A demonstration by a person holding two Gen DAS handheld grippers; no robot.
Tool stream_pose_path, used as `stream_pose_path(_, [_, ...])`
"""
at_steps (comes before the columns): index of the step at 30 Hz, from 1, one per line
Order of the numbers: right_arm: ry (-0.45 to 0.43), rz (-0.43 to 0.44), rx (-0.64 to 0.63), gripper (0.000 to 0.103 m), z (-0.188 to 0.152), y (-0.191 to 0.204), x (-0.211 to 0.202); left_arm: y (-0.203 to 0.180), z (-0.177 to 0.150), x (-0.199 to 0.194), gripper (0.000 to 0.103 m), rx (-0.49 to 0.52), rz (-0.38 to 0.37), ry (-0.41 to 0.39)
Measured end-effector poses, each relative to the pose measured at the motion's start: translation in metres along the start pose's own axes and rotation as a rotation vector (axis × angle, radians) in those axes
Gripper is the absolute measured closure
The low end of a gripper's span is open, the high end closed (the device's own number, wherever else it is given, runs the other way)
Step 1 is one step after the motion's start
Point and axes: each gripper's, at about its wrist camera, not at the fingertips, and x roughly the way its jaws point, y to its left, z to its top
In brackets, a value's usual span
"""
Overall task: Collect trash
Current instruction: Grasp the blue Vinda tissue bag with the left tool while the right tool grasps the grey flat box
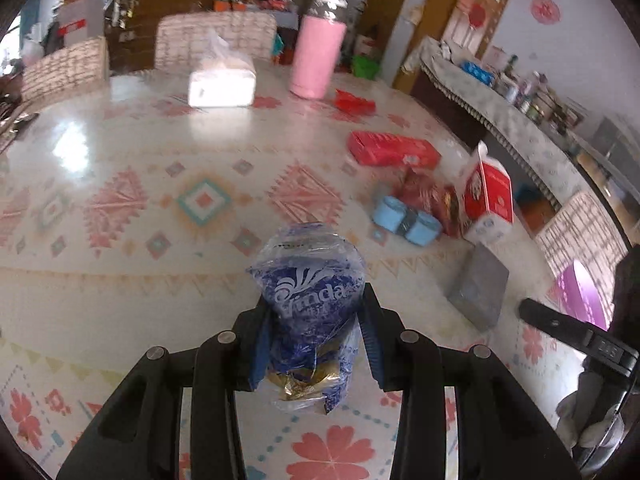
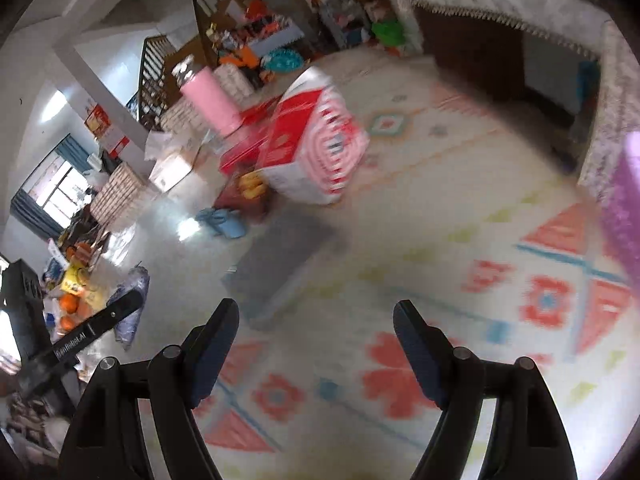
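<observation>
- The left gripper [image 1: 316,320] is clamping a crumpled blue plastic wrapper [image 1: 310,304] between its pads, low in the frame's centre, above the patterned tablecloth [image 1: 120,200].
- The right gripper [image 2: 316,324] is standing wide apart — nothing between its fingers.
- Further out, right of centre, a red-and-white carton [image 1: 490,200], a red box [image 1: 392,150] and blue tape rolls [image 1: 406,222] are lying.

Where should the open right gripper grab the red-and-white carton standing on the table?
Take the carton across its upright body, coming from the near side with the right gripper. The flat side panels give the pads parallel faces; the folded peak on top is narrow and sloped. Wrappers crowd one side, the other looks free.
</observation>
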Motion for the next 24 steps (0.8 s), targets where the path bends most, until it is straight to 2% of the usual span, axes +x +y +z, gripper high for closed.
stream_pose_path(3, [0.045,-0.005,0.035,0.018,0.011,0.016,0.021,0.002,0.002,-0.001,0.065,-0.006,0.016,-0.010])
stream_pose_path(6, [0.062,-0.047,0.040,0.018,0.022,0.034,0.038,0.005,0.003,0.000,0.065,-0.018,0.003,-0.004])
stream_pose_path(13, [0.019,-0.320,-0.077,0.018,0.030,0.067,0.067,0.004,0.000,0.004,0.065,-0.026,-0.005,0.024])
stream_pose_path(15, [0.015,-0.376,-0.119,0.022,0.027,0.074,0.070,0.004,0.000,0.003,0.065,-0.030,-0.019,0.029])
stream_pose_path(16, [0.010,-0.403,-0.132,0.031,0.026,0.076,0.070,0.004,-0.001,0.002,0.065,-0.032,-0.025,0.028])
stream_pose_path(17, [0.001,-0.410,-0.144,0.039,0.025,0.077,0.069,0.004,-0.001,0.001,0.065,-0.033,-0.031,0.025])
stream_pose_path(19, [-0.004,-0.409,-0.163,0.044,0.024,0.077,0.064,0.003,-0.001,-0.001,0.065,-0.038,-0.053,0.022])
stream_pose_path(24, [-0.013,-0.362,-0.206,0.044,0.008,0.076,0.043,0.000,-0.003,-0.003,0.065,-0.038,-0.078,0.020])
